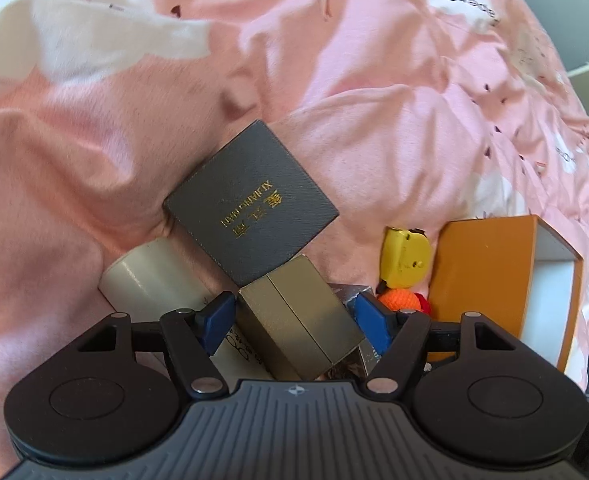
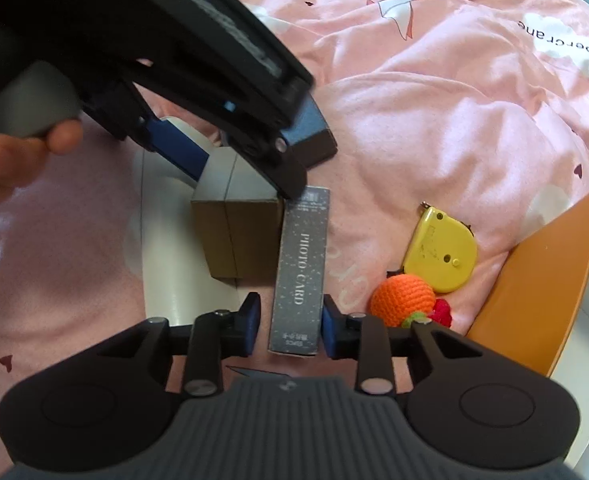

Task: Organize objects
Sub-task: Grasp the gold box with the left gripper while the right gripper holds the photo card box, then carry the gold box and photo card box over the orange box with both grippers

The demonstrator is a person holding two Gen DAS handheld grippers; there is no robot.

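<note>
1. My left gripper [image 1: 294,322] stands wide open, its blue pads on either side of the gold box [image 1: 300,326] with a gap at each side; nothing is held.
2. My right gripper [image 2: 290,324] is partly open around the near end of the grey "PHOTO CARD" box [image 2: 300,272]; I see a gap at the left pad, and the right pad sits just beside the box.
3. The gold box lies beside the photo card box on the pink quilt [image 2: 434,128].
4. A dark grey box with gold lettering [image 1: 250,204] leans behind the gold box.
5. A yellow tape measure [image 2: 440,256] and an orange crocheted ball [image 2: 402,300] lie near the open orange box [image 1: 486,276].
</note>
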